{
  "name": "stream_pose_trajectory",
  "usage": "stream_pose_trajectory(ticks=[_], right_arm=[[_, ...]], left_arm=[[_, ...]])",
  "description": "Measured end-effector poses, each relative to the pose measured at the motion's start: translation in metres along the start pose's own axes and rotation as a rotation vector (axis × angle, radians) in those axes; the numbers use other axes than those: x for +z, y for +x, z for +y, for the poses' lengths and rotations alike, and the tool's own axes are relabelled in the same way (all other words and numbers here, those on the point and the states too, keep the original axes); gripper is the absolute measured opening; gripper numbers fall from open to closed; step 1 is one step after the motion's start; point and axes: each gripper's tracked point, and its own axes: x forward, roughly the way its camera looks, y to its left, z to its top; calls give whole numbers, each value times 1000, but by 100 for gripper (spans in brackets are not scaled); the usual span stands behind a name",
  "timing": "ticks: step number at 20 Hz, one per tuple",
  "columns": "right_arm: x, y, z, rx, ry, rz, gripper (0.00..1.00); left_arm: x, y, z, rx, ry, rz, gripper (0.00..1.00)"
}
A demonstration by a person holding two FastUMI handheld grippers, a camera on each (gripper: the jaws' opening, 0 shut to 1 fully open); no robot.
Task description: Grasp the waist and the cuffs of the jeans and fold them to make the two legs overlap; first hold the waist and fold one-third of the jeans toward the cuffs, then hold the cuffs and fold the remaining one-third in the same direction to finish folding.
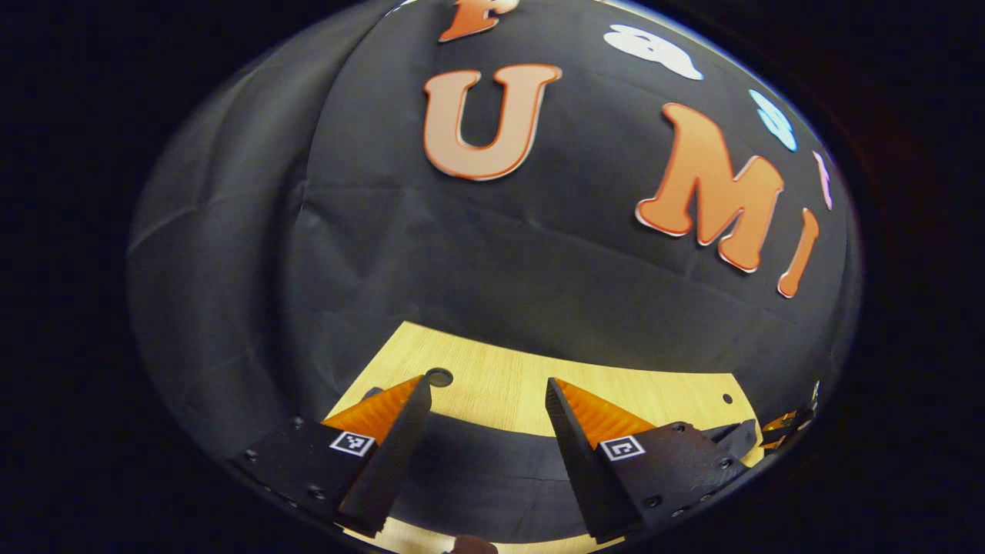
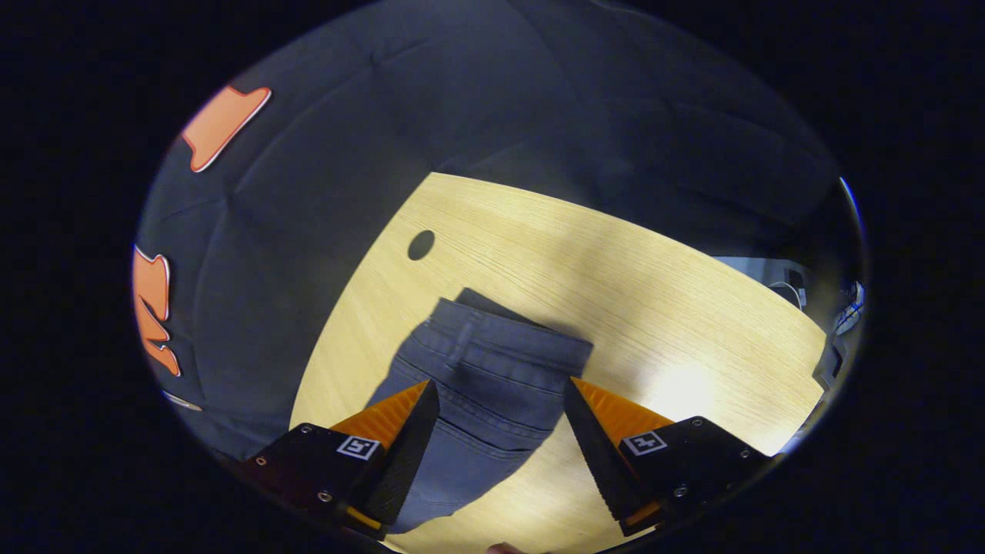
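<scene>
The dark blue-grey jeans (image 2: 492, 385) lie flat on the light wooden table (image 2: 654, 308) in the right gripper view. Their stitched end points away from me and stops short of the table's middle. My right gripper (image 2: 500, 382) hovers over that end, open, one finger on either side of the cloth. In the left gripper view a dark band of the jeans (image 1: 477, 477) runs across the table (image 1: 631, 392) beneath my left gripper (image 1: 488, 381), which is open and holds nothing. How high either gripper stands above the fabric I cannot tell.
A round cable hole (image 2: 421, 245) sits near the table's far left corner, and in the left gripper view the hole (image 1: 439, 377) is just past the left finger. Black cloth walls close off the back. Cables and equipment (image 2: 793, 285) lie beyond the right edge.
</scene>
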Motion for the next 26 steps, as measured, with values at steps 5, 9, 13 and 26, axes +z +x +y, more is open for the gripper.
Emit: stream_pose_trajectory(ticks=[5,9,13,26], right_arm=[[-2,19,-20,-17,10,-3,99],[-2,30,-19,4,4,-13,99],[-7,43,-19,21,-19,-16,99],[5,37,2,89,-66,-209,25]], left_arm=[[28,-47,-40,-44,79,-157,90],[41,-79,-69,-46,115,-243,91],[46,-117,-91,-44,134,-311,91],[3,-151,-129,-46,188,-251,91]])
